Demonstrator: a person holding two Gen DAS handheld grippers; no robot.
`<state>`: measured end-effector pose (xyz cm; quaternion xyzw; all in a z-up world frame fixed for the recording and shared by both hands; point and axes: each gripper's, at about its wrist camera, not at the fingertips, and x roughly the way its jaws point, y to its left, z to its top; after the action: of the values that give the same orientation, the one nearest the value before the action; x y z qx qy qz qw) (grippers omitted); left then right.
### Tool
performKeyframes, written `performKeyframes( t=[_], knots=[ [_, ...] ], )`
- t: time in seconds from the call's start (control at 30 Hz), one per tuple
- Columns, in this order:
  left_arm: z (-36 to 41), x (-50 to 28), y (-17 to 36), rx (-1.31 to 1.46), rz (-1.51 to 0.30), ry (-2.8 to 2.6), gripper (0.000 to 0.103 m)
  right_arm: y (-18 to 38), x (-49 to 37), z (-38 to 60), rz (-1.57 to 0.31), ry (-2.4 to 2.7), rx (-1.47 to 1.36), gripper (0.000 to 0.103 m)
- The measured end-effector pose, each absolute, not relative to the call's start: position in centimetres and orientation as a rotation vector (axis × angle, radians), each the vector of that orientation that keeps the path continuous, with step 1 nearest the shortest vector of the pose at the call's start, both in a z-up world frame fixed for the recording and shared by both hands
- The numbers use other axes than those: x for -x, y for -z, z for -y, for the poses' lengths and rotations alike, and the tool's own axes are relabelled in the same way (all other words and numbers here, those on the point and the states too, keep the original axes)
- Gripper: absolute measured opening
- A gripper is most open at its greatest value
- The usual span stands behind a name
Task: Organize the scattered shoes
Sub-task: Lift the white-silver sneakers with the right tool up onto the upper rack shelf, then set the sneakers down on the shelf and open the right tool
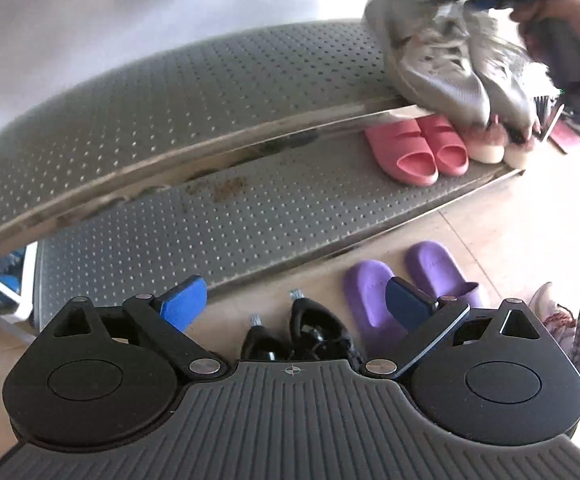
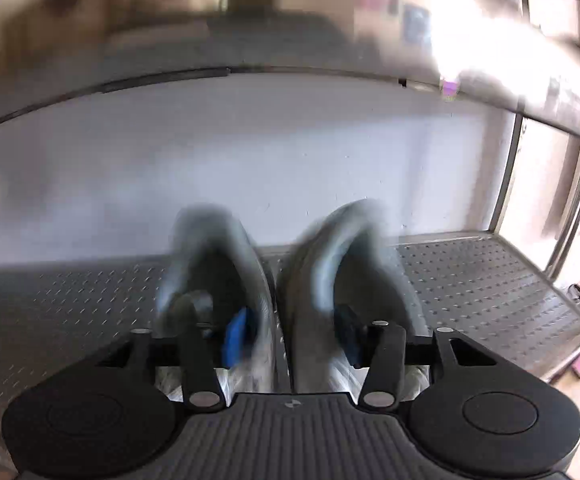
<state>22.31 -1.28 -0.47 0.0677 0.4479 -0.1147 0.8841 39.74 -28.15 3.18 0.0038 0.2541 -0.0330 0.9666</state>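
Nearest me, under my left hand-held gripper [image 1: 294, 304], whose blue pads stand wide apart with nothing between them, lie the black shoes [image 1: 302, 332] on the floor [image 1: 502, 216]. They look glossy, so I judge them stiffer and a bit slick; I would pinch one at the heel collar or the tongue, where the edge is thin enough for the pads. Just beside them sit the purple slides [image 1: 402, 292], side by side, toes pointing away from me. They look like moulded foam: light, springy, easy to squash, and I would take one by the strap over the foot. Further on, the lower shelf [image 1: 161, 240] of perforated metal carries the pink slides [image 1: 418, 148], paired, and next to them a fluffy pale pair half hidden under the shelf above. On the upper shelf [image 1: 169, 92], at its right end, stand the grey sneakers [image 1: 450, 76], toes over the front lip, laces loose. In the right wrist view they sit heel-first toward me, touching each other, with one finger of my right hand-held gripper [image 2: 294, 336] down inside each shoe's opening. The jaws stand apart, not pinching anything, though blur keeps me from saying whether the pads touch the inner walls. These sneakers seem soft-sided mesh with a firm sole, light enough, and the heel collars are the sensible hold. I take it this pair is placed and the floor shoes remain.
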Motion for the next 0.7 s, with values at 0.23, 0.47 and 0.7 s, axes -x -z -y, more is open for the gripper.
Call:
performKeyframes(
  t=[0.23,0.47,0.7],
  knots=[
    [1.2,-21.9,1.4,-0.111,-0.98,0.244,0.099,-4.4,-34.6,29.7,-0.477,0.084,-0.031,0.084],
    [2.3,-21.0,2.9,-0.101,-1.031,0.25,0.099,-5.0,-28.9,32.0,-0.507,-0.012,-0.072,0.079],
    [2.6,-21.3,3.9,-0.114,-1.06,0.248,0.099,-3.1,-32.3,31.4,-0.533,-0.054,-0.093,0.07]
  ],
)
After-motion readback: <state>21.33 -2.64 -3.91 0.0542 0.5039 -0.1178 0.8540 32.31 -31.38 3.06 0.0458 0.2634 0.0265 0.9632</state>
